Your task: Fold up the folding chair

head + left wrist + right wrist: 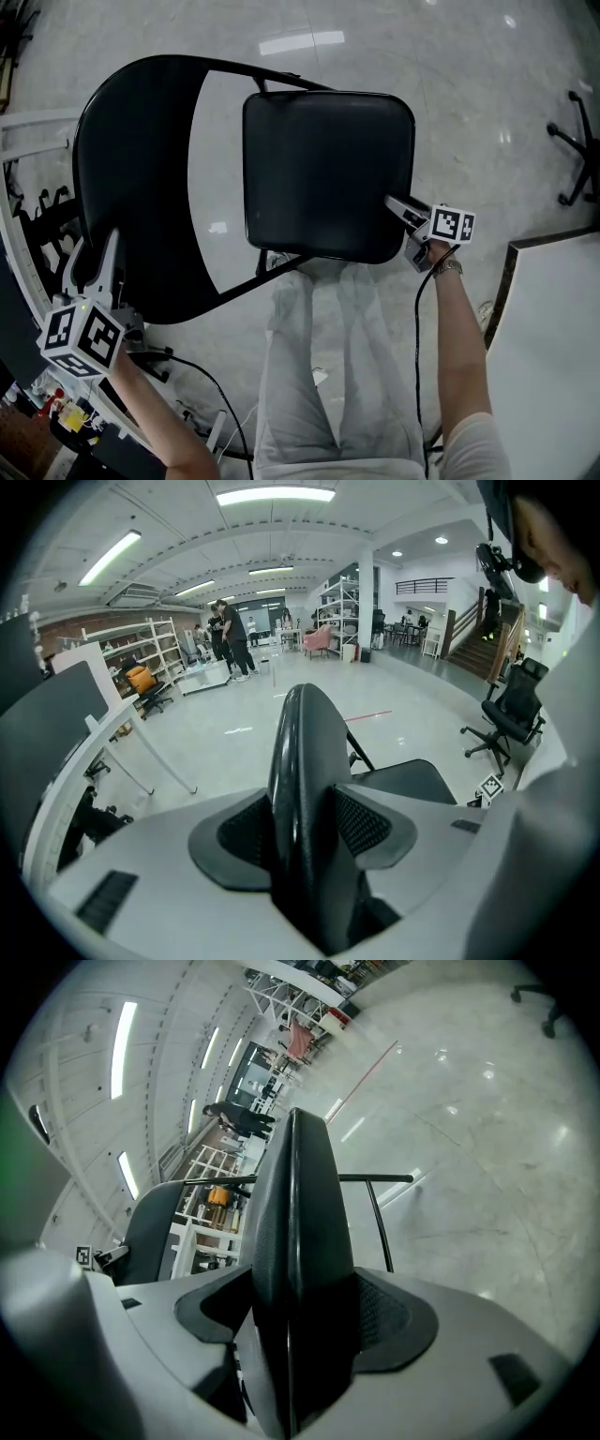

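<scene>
The left gripper (92, 262) has its jaws clamped on the curved backrest (302, 780) of the black metal folding chair (328, 169). The right gripper (405, 212) has its jaws closed on the padded seat (298, 1232) at its right edge. The chair stands unfolded on the glossy pale floor (469, 84).

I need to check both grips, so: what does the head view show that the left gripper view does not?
Only the head view: the seat from above, with the right hand-held gripper on its edge. Only the left gripper view: the left hand-held gripper shut on the backrest rim, plus distant shelves and a staircase. Both: the folding chair's backrest and seat.
</scene>
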The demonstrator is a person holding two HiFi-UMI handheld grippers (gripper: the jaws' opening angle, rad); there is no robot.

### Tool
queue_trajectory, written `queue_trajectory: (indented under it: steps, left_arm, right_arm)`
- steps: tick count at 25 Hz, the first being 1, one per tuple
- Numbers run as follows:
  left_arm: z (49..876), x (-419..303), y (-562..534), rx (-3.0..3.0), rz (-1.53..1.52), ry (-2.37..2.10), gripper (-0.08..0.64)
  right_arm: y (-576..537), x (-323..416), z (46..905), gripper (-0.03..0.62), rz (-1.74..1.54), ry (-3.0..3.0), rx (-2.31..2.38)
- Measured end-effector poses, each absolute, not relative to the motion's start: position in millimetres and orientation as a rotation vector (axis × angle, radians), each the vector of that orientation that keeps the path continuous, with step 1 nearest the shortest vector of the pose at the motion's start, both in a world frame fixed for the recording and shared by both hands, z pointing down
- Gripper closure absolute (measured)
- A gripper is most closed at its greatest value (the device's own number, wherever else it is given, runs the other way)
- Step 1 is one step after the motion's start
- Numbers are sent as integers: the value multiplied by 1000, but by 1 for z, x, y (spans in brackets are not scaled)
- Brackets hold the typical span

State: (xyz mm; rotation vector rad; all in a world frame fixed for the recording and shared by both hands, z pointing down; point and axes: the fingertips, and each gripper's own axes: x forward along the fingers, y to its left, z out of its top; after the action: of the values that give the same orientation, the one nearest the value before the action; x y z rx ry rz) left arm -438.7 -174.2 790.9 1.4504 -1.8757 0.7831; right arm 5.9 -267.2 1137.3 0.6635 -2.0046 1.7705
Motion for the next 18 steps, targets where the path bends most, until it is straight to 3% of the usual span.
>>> queue_trajectory:
  steps: [18]
  left_arm:
    - [741,-514,-163,1506,842,-1855,344]
  right_arm:
    - [-223,-92,1008,262,1732,-2074,696]
